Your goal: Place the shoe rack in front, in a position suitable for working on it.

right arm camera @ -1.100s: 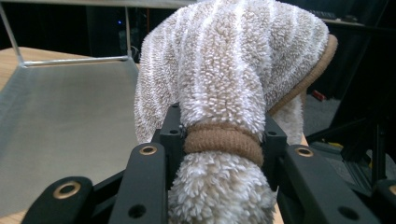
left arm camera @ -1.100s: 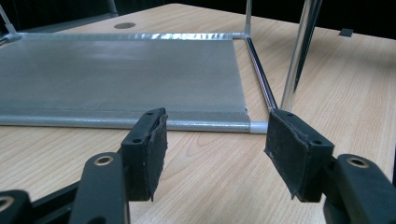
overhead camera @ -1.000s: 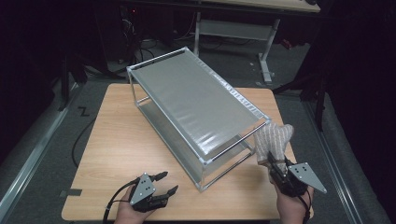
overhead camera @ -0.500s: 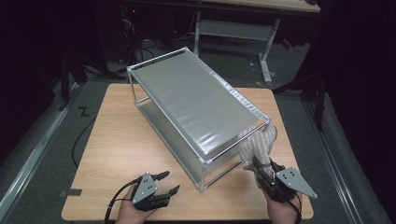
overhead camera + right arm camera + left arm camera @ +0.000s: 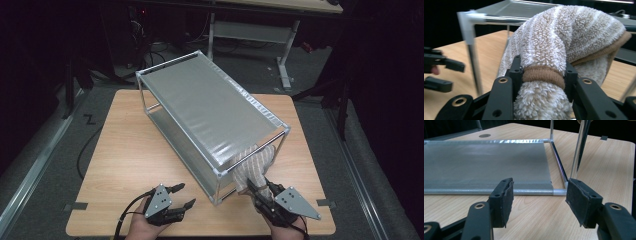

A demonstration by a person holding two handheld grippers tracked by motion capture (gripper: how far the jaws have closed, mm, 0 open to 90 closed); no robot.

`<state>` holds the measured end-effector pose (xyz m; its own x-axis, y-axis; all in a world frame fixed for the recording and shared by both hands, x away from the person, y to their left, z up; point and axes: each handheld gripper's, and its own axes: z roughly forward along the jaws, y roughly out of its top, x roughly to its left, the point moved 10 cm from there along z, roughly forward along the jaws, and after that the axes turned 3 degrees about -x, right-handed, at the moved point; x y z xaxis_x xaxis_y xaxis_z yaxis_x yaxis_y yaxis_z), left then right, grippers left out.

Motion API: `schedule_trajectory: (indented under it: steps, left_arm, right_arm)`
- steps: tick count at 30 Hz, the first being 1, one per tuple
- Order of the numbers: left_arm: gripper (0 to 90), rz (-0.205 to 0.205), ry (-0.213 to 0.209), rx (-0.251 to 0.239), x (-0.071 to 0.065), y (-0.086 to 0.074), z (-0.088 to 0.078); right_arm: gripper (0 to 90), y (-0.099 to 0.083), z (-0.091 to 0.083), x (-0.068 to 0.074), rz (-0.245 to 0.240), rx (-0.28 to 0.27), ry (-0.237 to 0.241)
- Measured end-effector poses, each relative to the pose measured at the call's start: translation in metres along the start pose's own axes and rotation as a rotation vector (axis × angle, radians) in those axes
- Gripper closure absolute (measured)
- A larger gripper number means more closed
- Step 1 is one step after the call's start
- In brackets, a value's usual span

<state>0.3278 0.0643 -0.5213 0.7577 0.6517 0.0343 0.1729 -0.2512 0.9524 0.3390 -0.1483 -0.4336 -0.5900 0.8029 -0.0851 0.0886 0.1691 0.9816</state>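
Observation:
A beige and white striped towel (image 5: pixel 255 167) hangs bunched in my right gripper (image 5: pixel 257 192), which is shut on it; in the right gripper view the pads squeeze the towel (image 5: pixel 574 32) at its brown hem. The towel's top sits at the near end of a silver two-shelf metal rack (image 5: pixel 210 115), just under the top shelf's end bar. My left gripper (image 5: pixel 186 195) rests low at the table's front left, open and holding nothing. In the left gripper view, my left gripper (image 5: pixel 540 200) faces the rack's lower shelf (image 5: pixel 486 165) and a corner post.
The rack stands diagonally across the wooden table (image 5: pixel 125 145). Its near corner post (image 5: pixel 467 25) rises between the two grippers. Beyond the table are a dark floor with cables and another desk frame (image 5: pixel 250 30).
My right gripper has carried the towel leftward from the table's right edge to the rack's near end. The left gripper has stayed put.

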Motion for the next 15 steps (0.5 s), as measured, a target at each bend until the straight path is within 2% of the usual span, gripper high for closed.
schedule_trajectory:
  steps: [5,8,12,15]
  left_arm:
    - [38.8,-0.003,0.001,-0.001,0.001,0.000,0.000]
    - [38.8,-0.007,-0.003,-0.005,0.000,0.000,0.001]
    - [38.8,0.007,-0.009,-0.001,-0.001,0.001,0.003]
    - [38.8,0.001,-0.014,-0.003,-0.002,0.001,0.003]
  right_arm:
    - [63.8,0.002,0.002,0.020,-0.001,-0.001,0.066]
    - [63.8,0.002,0.003,0.033,-0.023,0.008,0.104]
    - [63.8,-0.004,0.007,0.047,-0.064,0.040,0.146]
    - [63.8,-0.012,0.010,0.054,-0.084,0.078,0.167]
